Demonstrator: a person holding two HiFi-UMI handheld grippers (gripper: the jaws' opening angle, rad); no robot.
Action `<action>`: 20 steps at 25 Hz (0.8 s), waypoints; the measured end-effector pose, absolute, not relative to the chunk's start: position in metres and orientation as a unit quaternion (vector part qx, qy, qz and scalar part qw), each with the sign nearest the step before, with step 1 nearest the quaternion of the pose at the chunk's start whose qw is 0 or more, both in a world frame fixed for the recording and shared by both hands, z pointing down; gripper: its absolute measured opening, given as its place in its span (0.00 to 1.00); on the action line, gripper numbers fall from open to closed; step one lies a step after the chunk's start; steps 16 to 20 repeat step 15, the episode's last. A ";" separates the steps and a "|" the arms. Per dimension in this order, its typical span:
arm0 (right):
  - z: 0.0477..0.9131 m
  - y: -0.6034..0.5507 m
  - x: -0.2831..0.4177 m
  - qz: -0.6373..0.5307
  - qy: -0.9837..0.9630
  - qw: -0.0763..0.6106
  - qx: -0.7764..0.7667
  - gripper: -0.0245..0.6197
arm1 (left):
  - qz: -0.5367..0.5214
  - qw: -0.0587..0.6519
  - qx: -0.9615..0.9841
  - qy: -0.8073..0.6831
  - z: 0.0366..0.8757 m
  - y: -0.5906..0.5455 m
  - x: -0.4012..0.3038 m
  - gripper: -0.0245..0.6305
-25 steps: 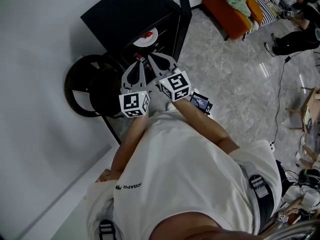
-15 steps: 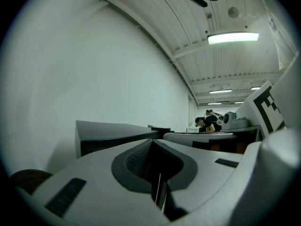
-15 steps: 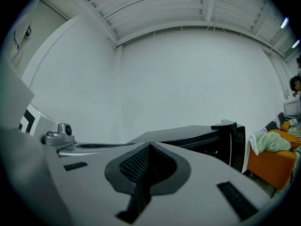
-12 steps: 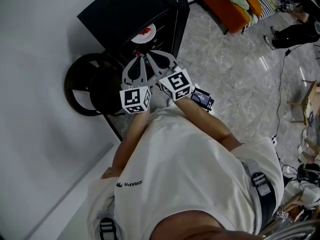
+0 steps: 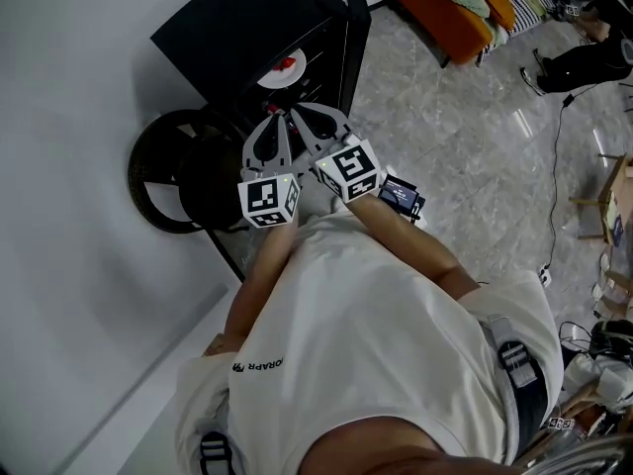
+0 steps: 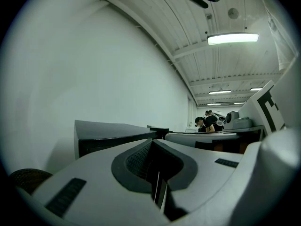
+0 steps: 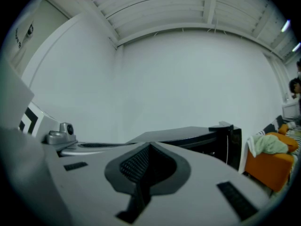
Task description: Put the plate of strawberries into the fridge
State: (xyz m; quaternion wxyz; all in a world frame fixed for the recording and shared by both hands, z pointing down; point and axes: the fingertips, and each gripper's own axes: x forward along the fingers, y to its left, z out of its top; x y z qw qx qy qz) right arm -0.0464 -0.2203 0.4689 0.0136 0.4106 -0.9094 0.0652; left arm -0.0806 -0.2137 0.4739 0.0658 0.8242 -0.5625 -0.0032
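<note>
The pale grey marble-patterned floor (image 5: pixel 465 156) carries a small black box-shaped fridge (image 5: pixel 242 28), which stands against the white wall (image 5: pixel 79 87). Its door (image 5: pixel 354 28) is swung open at its right edge. A round dark basket-like object (image 5: pixel 163 171) sits just beside the fridge's left side.

The left grey two-jaw gripper (image 5: pixel 279 119) and the right grey two-jaw gripper (image 5: pixel 298 116) are held side by side in front of the open fridge, tips near each other and pointing into the opening. In the left gripper view the left gripper's jaws are pressed together with nothing between them. In the right gripper view the right gripper's jaws are likewise closed and empty.

The round white plate of red strawberries (image 5: pixel 281 69) rests inside the fridge's open compartment, just beyond both grippers' tips and apart from them.
</note>
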 end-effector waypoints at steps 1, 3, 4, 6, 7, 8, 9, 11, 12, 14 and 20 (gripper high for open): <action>0.469 -0.220 -0.046 0.066 -0.909 0.014 0.411 0.06 | -0.003 0.066 0.824 -0.563 0.474 -0.214 -0.080 0.04; 0.470 -0.220 -0.044 0.068 -0.908 0.014 0.413 0.06 | -0.003 0.066 0.824 -0.563 0.474 -0.213 -0.080 0.04; 0.471 -0.220 -0.044 0.068 -0.908 0.014 0.414 0.06 | -0.002 0.066 0.824 -0.563 0.474 -0.213 -0.080 0.04; 0.471 -0.219 -0.044 0.069 -0.908 0.013 0.414 0.06 | -0.001 0.066 0.824 -0.563 0.474 -0.212 -0.080 0.04; 0.471 -0.218 -0.044 0.069 -0.908 0.013 0.414 0.06 | -0.001 0.066 0.824 -0.563 0.475 -0.211 -0.080 0.04; 0.471 -0.218 -0.044 0.069 -0.908 0.012 0.414 0.06 | 0.000 0.066 0.824 -0.563 0.475 -0.211 -0.080 0.04; 0.472 -0.218 -0.044 0.070 -0.908 0.012 0.414 0.06 | 0.001 0.067 0.824 -0.563 0.476 -0.211 -0.080 0.04; 0.472 -0.219 -0.043 0.071 -0.907 0.012 0.415 0.06 | 0.002 0.068 0.824 -0.562 0.477 -0.212 -0.080 0.04; 0.473 -0.219 -0.043 0.071 -0.907 0.013 0.415 0.06 | 0.002 0.068 0.824 -0.562 0.477 -0.212 -0.080 0.04; 0.472 -0.219 -0.042 0.071 -0.906 0.014 0.417 0.06 | 0.002 0.068 0.825 -0.561 0.476 -0.213 -0.080 0.04; 0.471 -0.218 -0.042 0.071 -0.906 0.014 0.418 0.06 | 0.002 0.068 0.825 -0.561 0.475 -0.213 -0.080 0.04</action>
